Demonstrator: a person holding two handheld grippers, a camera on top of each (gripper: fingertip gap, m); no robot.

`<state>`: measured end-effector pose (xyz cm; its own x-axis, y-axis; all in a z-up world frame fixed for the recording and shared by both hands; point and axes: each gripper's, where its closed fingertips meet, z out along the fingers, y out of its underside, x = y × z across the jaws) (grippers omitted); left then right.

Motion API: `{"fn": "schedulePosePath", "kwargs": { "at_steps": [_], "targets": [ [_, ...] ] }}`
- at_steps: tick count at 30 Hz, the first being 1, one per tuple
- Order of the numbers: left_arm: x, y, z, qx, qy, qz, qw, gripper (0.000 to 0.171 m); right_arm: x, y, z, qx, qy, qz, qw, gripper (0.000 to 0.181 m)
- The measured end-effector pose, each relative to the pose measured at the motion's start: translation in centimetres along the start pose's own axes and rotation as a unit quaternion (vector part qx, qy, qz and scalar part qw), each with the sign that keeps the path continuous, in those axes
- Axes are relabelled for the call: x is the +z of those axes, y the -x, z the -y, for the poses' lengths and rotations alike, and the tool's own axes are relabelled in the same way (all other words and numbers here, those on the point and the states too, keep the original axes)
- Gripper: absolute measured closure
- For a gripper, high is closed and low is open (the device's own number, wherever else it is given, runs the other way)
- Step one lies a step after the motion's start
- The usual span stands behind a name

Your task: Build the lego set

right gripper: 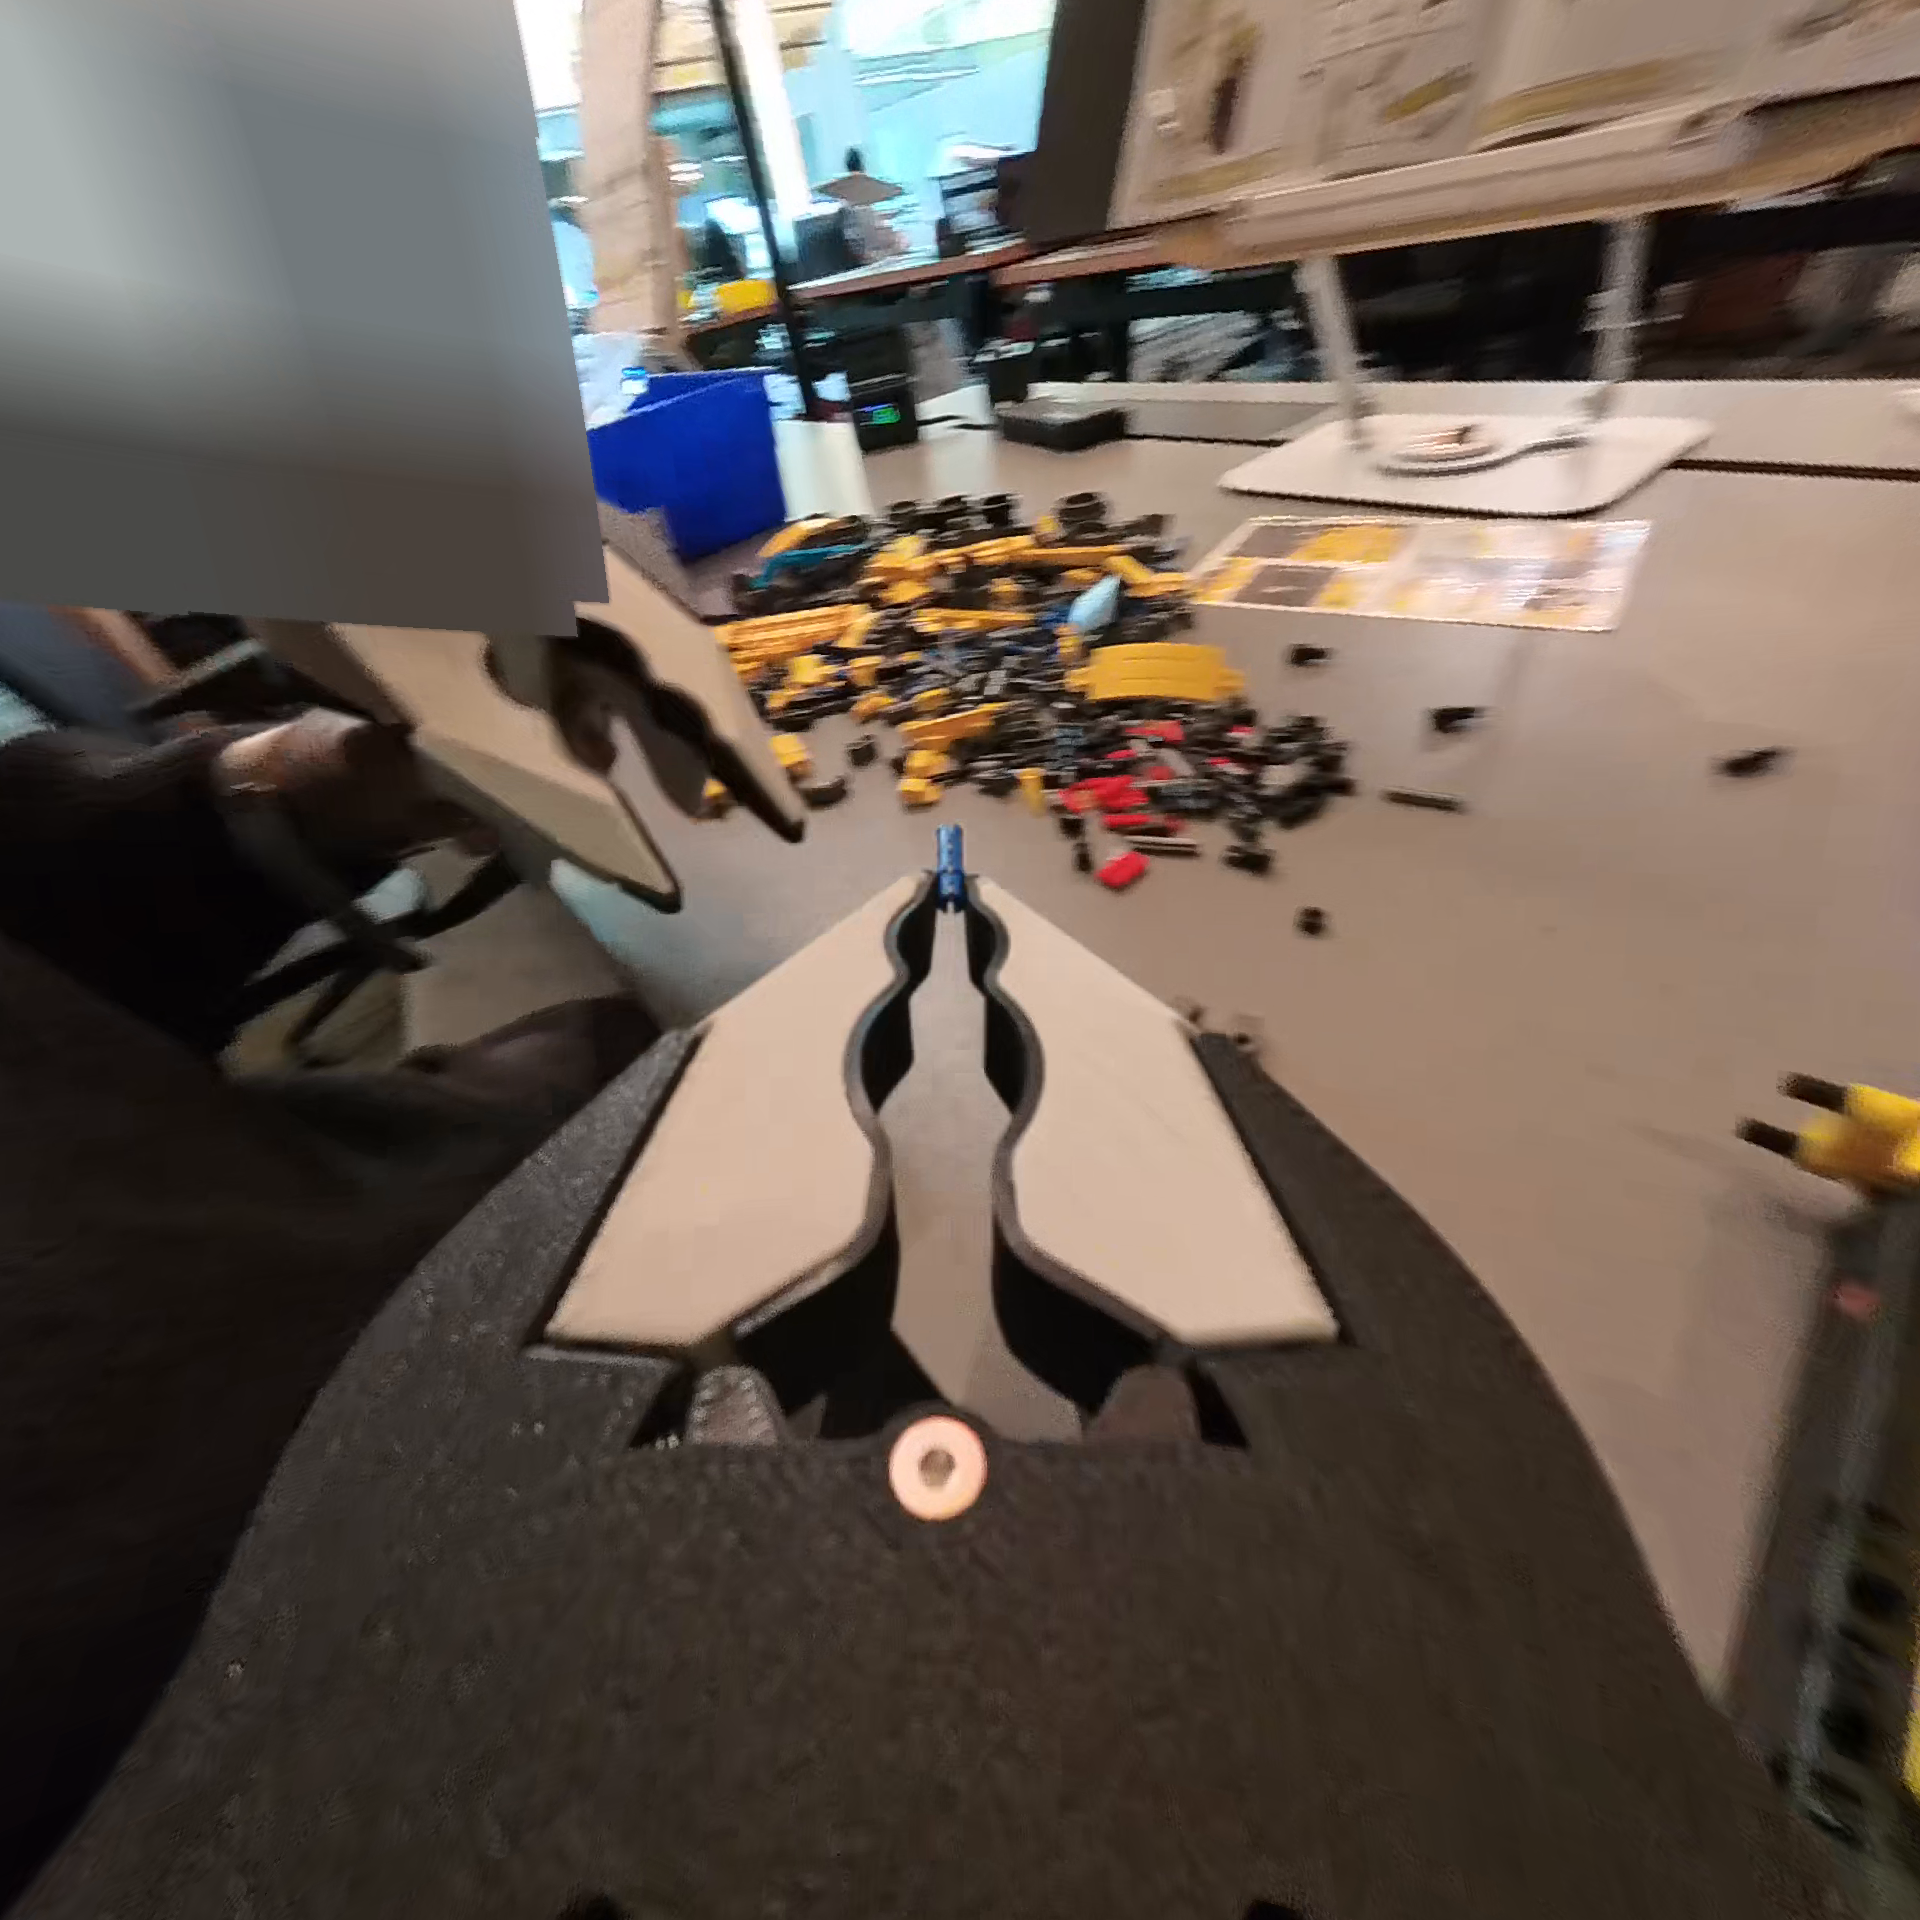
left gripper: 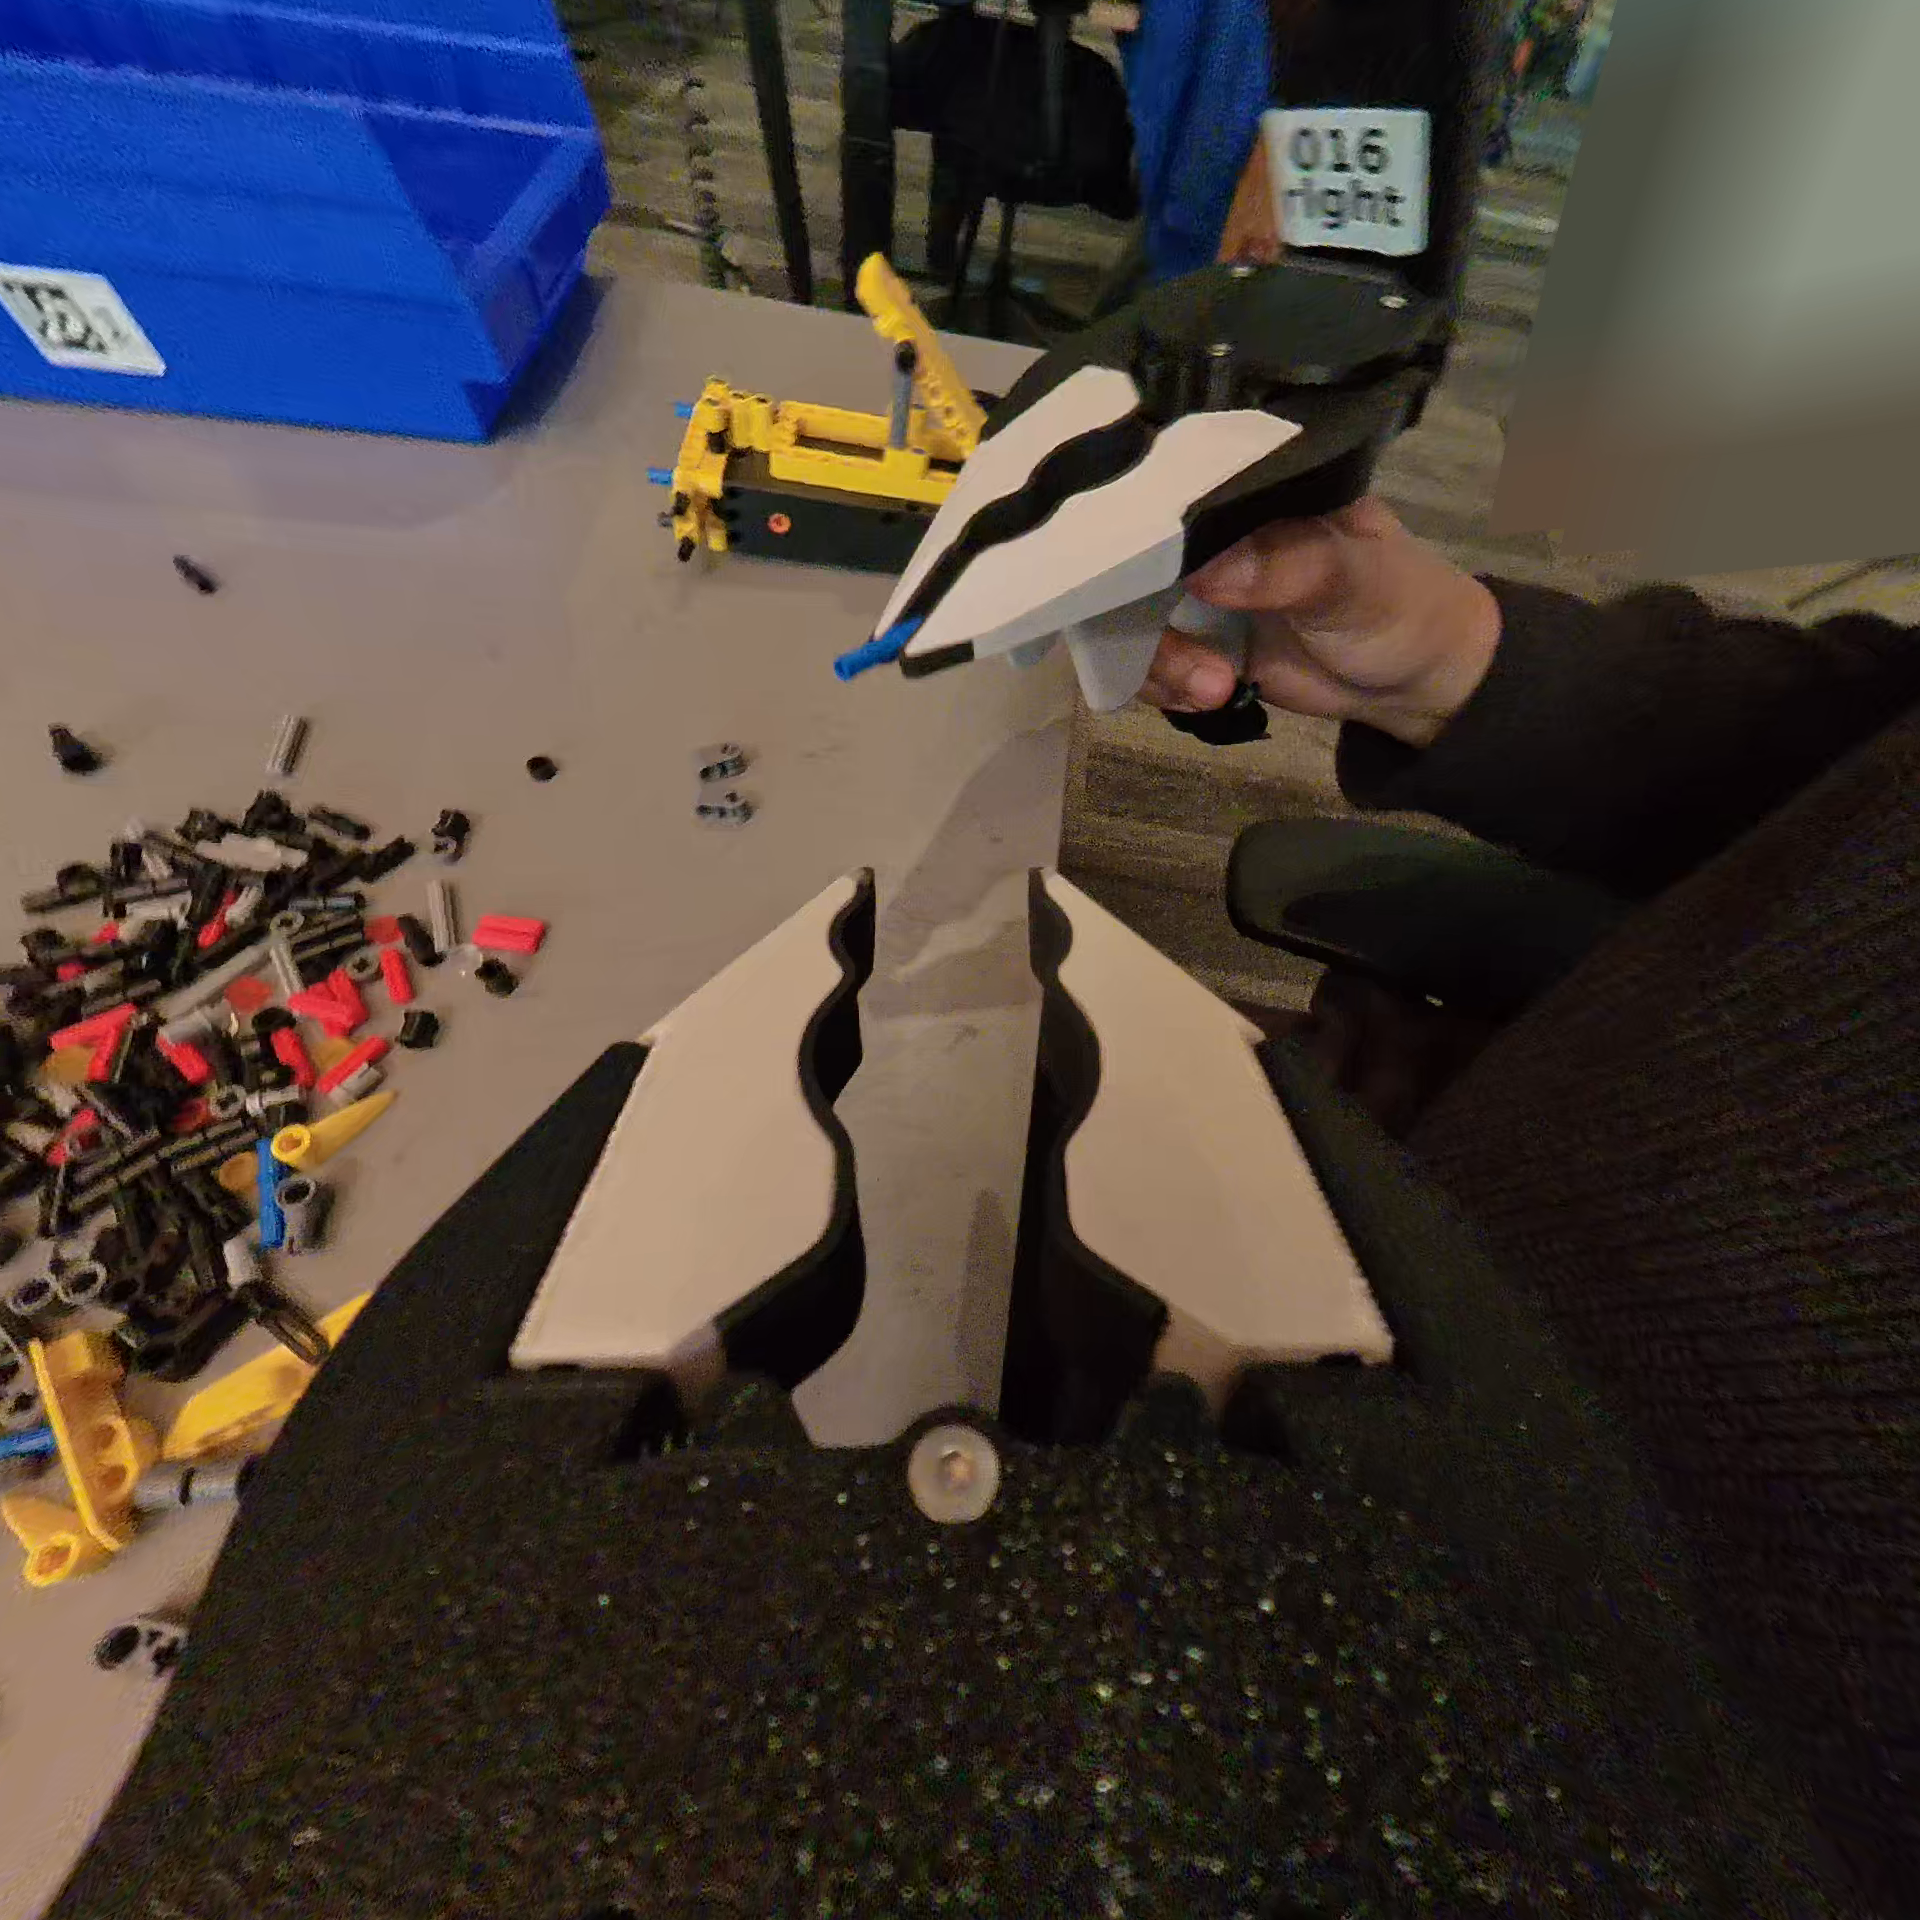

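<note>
My right gripper [right gripper: 951, 883] is shut on a small blue pin [right gripper: 949, 860] that sticks out past its tips, held above the grey table [right gripper: 1455, 987]. In the left wrist view the right gripper [left gripper: 902, 642] shows with the blue pin [left gripper: 873, 649] in its tips, in front of a yellow and black brick assembly [left gripper: 810, 468]. My left gripper [left gripper: 951, 883] is open and empty, held over the table's [left gripper: 520, 644] right edge. It also shows in the right wrist view [right gripper: 727, 862] at the left, jaws apart.
A pile of black, red and yellow loose parts [left gripper: 177, 1049] lies at the left. A blue bin [left gripper: 281, 208] stands at the back left. A bigger pile of parts [right gripper: 1018, 686], an instruction sheet [right gripper: 1423, 571] and a white stand base [right gripper: 1475, 457] lie beyond. A chair armrest [left gripper: 1392, 914] is at the right. One gripper's finger ends stand about 6 centimeters off the other's.
</note>
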<state>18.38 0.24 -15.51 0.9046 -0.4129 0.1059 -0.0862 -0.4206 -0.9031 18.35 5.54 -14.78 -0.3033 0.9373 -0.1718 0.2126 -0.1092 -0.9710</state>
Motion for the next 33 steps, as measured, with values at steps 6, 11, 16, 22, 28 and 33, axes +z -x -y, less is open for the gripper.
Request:
{"fn": "schedulePosePath", "kwargs": {
  "at_steps": [6, 11, 16, 22, 28, 33],
  "targets": [
    [0.9, 2.3, -1.3, -0.033, 0.006, 0.053, 0.998, 0.140, 1.3, -1.9, 0.8, -0.015, -0.031, -0.069, 0.997, 0.177],
    [0.9, 3.1, -1.4, -0.041, -0.001, 0.066, 0.997, 0.140, 2.1, -2.8, 1.8, -0.021, -0.051, -0.079, 0.995, 0.177],
    [0.9, 3.3, -1.3, -0.055, -0.007, 0.059, 0.997, 0.141, 1.7, -2.2, 2.0, -0.022, -0.073, -0.057, 0.995, 0.177],
    [1.2, 3.6, -1.3, -0.077, -0.008, 0.047, 0.996, 0.141, 2.7, -2.3, -0.7, -0.082, -0.009, -0.095, 0.992, 0.176],
    [0.6, 4.3, -0.7, -0.109, -0.038, 0.038, 0.993, 0.141, 2.6, -2.6, -0.5, -0.039, -0.013, -0.074, 0.996, 0.176],
    [0.5, 4.6, -0.6, -0.144, -0.047, 0.016, 0.988, 0.143, 2.7, -2.4, -0.6, -0.042, -0.008, -0.070, 0.997, 0.176]
  ]
}}
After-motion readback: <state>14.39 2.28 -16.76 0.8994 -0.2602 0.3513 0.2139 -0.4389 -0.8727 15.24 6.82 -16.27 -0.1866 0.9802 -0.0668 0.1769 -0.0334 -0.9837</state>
